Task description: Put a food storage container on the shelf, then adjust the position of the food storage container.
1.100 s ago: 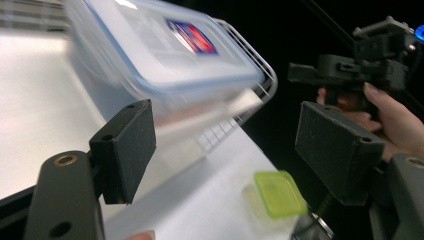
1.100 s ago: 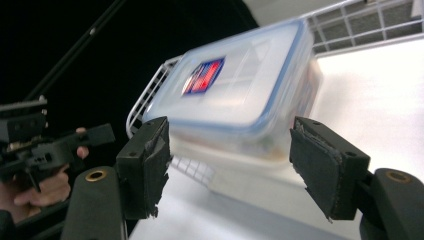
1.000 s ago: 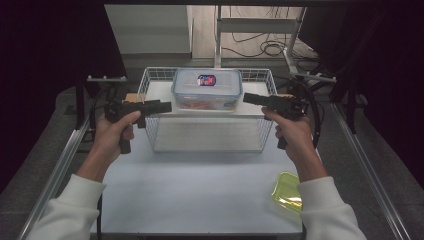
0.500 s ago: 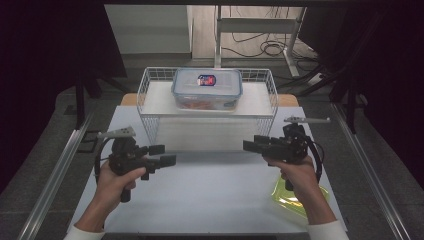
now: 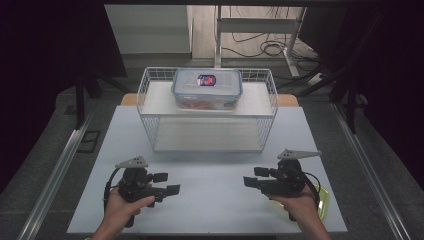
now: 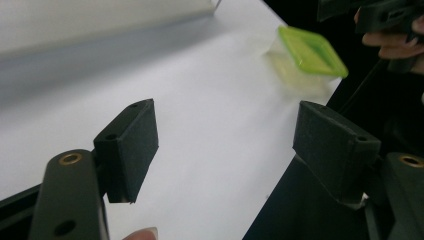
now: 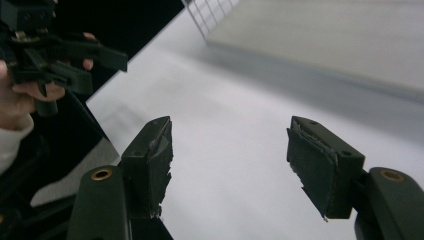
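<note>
Low over the front of the white table (image 5: 215, 205), a person's hands hold both grippers, pointing inward at each other. My left gripper (image 5: 167, 183) is open and holds nothing; its jaws (image 6: 225, 125) stand wide above bare tabletop. On the right, my right gripper (image 5: 254, 176) is open too, with only table between its jaws (image 7: 230, 135). A clear lidded food box (image 5: 206, 87) with a red and blue label rests on the upper shelf of a white wire basket (image 5: 149, 105) at the back. Across the table, each gripper view catches the opposite gripper (image 6: 380, 15) (image 7: 65, 45).
A small clear container with a lime-green lid (image 5: 324, 202) (image 6: 310, 50) lies at the table's front right corner, partly under the right hand. Metal rails (image 5: 55, 170) run along both sides of the table. Cables and a desk frame (image 5: 260, 30) stand behind.
Both hands have dropped from beside the wire basket and drawn back toward the person, ending low over the table's front. The box and basket have not moved.
</note>
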Motion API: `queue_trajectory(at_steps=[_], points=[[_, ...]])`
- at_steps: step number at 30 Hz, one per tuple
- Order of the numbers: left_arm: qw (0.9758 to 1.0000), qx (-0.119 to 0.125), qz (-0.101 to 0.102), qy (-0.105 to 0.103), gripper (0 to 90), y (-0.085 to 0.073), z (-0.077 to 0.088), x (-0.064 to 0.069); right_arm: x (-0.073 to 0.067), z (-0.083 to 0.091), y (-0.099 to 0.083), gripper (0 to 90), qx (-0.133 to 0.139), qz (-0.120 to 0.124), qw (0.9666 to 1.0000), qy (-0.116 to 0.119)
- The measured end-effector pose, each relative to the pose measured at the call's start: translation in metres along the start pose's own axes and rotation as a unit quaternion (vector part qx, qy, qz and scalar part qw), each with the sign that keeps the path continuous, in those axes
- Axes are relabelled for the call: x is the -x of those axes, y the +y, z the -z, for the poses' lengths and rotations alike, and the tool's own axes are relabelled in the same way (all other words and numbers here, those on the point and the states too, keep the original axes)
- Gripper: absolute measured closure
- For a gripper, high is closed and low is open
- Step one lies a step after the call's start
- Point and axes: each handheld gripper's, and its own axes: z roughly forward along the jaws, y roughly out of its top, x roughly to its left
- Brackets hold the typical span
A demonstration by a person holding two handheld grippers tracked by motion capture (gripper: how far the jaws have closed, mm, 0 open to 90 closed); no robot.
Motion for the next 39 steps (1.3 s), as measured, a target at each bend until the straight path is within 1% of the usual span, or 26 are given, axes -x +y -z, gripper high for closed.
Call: queue_trajectory(at_steps=[1, 2, 3, 4, 7, 9, 12, 15, 17, 22, 23, 24, 25, 27, 28, 29, 31, 34, 37, 38, 39], points=[[0.9999, -0.008, -0.006, 0.013, 25.3, -0.003, -0.002, -0.001, 0.000, 0.000, -0.002, 34.5, -0.002, 0.003, 1.0000, -0.002], [0.9999, -0.008, -0.006, 0.013, 25.4, -0.003, -0.002, -0.001, 0.001, -0.001, -0.004, 34.5, -0.003, 0.002, 1.0000, -0.003], [0.9997, -0.013, -0.010, 0.020, 25.5, -0.004, -0.004, -0.001, 0.002, -0.002, -0.006, 34.5, -0.005, 0.002, 1.0000, -0.004], [0.9996, -0.013, -0.011, 0.021, 25.5, -0.004, -0.004, -0.001, 0.003, -0.003, -0.008, 34.5, -0.009, 0.001, 0.9999, -0.005], [0.9991, -0.011, -0.022, 0.035, 25.5, -0.004, -0.001, 0.000, 0.003, -0.007, -0.011, 34.4, -0.018, 0.001, 0.9998, -0.012], [0.9987, -0.009, -0.026, 0.043, 25.6, -0.005, 0.001, 0.000, 0.003, -0.009, -0.012, 34.3, -0.019, 0.003, 0.9997, -0.015], [0.9988, -0.010, -0.021, 0.044, 25.9, -0.006, 0.000, -0.002, 0.003, -0.010, -0.015, 34.3, -0.021, 0.000, 0.9997, -0.013], [0.9979, -0.020, -0.030, 0.053, 25.8, -0.007, -0.003, -0.002, 0.005, -0.013, -0.019, 34.2, -0.027, -0.001, 0.9995, -0.018], [0.9975, -0.022, -0.035, 0.058, 25.6, -0.008, -0.003, -0.002, 0.006, -0.014, -0.021, 34.2, -0.034, -0.001, 0.9992, -0.021], [0.9976, -0.019, -0.031, 0.059, 25.6, -0.007, -0.003, -0.003, 0.007, -0.012, -0.025, 34.2, -0.037, -0.002, 0.9988, -0.033], [0.9975, -0.020, -0.031, 0.060, 25.6, -0.008, -0.004, -0.002, 0.009, -0.008, -0.028, 34.7, -0.034, -0.006, 0.9988, -0.036], [0.9975, -0.020, -0.031, 0.060, 25.6, -0.008, -0.004, -0.002, 0.009, -0.008, -0.028, 34.7, -0.034, -0.006, 0.9988, -0.036], [0.9974, -0.023, -0.032, 0.061, 25.6, -0.009, -0.005, -0.002, 0.011, -0.003, -0.031, 35.5, -0.034, -0.005, 0.9984, -0.046], [0.9973, -0.024, -0.033, 0.061, 25.6, -0.009, -0.006, -0.002, 0.014, 0.005, -0.034, 36.7, -0.032, -0.002, 0.9978, -0.058], [0.9973, -0.024, -0.033, 0.061, 25.6, -0.009, -0.006, -0.002, 0.014, 0.005, -0.034, 36.7, -0.032, -0.002, 0.9978, -0.058], [0.9974, -0.025, -0.031, 0.061, 25.6, -0.009, -0.006, -0.003, 0.019, 0.013, -0.038, 37.8, -0.027, -0.008, 0.9973, -0.068], [0.9973, -0.027, -0.031, 0.062, 25.6, -0.009, -0.007, -0.004, 0.024, 0.023, -0.041, 40.3, -0.021, -0.017, 0.9970, -0.072], [0.9972, -0.029, -0.030, 0.062, 25.6, -0.009, -0.008, -0.005, 0.028, 0.036, -0.044, 45.6, -0.014, -0.021, 0.9963, -0.083], [0.9975, -0.032, -0.028, 0.057, 25.6, -0.010, -0.009, -0.006, 0.033, 0.047, -0.046, 49.7, -0.007, -0.028, 0.9955, -0.090], [0.9975, -0.032, -0.028, 0.057, 25.6, -0.010, -0.009, -0.006, 0.033, 0.047, -0.046, 49.7, -0.007, -0.028, 0.9955, -0.090], [0.9974, -0.034, -0.027, 0.057, 25.6, -0.010, -0.010, -0.007, 0.038, 0.054, -0.049, 52.6, -0.007, -0.036, 0.9942, -0.101]])
